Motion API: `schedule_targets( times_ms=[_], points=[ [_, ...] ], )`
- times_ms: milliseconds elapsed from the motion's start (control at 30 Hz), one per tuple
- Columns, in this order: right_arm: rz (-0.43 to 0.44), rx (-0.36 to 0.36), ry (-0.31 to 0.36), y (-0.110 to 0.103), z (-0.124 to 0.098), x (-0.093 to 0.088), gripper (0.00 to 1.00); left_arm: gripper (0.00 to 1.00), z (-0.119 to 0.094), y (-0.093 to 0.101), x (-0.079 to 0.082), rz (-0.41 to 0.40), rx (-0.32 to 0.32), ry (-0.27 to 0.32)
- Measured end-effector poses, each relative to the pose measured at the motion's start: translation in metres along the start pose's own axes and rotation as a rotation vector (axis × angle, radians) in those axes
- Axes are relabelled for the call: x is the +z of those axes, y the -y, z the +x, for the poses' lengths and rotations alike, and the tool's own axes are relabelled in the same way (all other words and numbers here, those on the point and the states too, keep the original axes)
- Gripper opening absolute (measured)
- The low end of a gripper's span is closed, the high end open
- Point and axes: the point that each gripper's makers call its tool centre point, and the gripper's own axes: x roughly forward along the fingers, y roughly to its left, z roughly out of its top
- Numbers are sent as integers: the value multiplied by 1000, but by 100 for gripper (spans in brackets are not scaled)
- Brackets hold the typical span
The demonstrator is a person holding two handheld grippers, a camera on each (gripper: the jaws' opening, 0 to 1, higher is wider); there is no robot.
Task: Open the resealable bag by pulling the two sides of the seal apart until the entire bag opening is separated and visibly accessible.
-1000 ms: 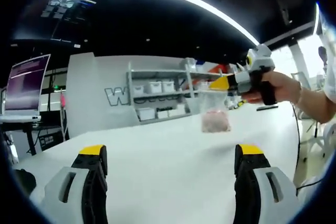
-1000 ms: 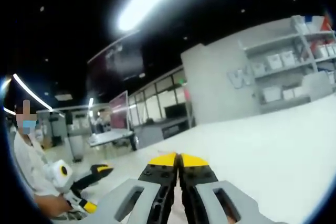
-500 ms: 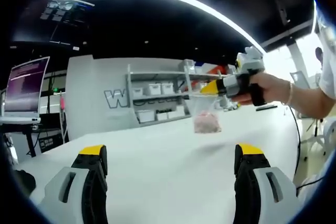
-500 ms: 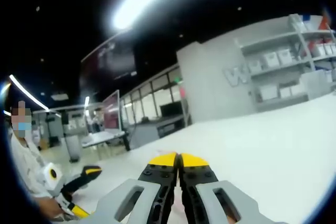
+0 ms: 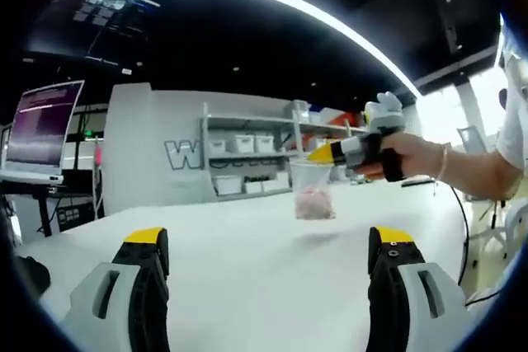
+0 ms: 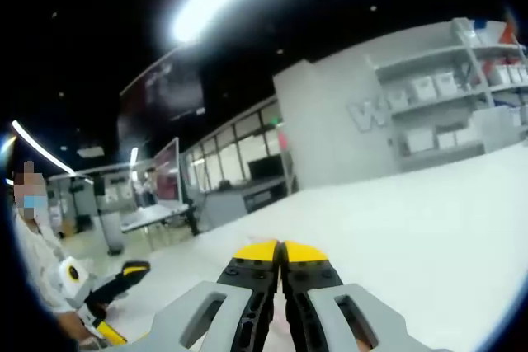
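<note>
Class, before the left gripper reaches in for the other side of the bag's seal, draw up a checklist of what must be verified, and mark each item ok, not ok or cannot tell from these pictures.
1. right gripper holds the bag by its top edge: ok; its jaws are closed on it, seen from the left gripper view.
2. Bag hangs free above the white table: ok.
3. left gripper open and ready to grasp: ok; jaws stand wide apart.
4. Left gripper at the seal: not ok; the bag is well ahead of it.
5. Seal already parted: cannot tell; too small.
6. Pink contents settled at the bottom, away from the seal: ok.
</note>
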Motion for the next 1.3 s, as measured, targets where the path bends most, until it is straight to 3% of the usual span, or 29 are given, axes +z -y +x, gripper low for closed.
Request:
schedule_targets(
  times_ms=[333,1300],
  points=[
    [9,-22,-14,16,17,5,0,99,1,-1,-2,-2,2,-9],
    [-73,-74,-61,37,66,9,0,99,1,-1,0,15,2,1]
  ],
)
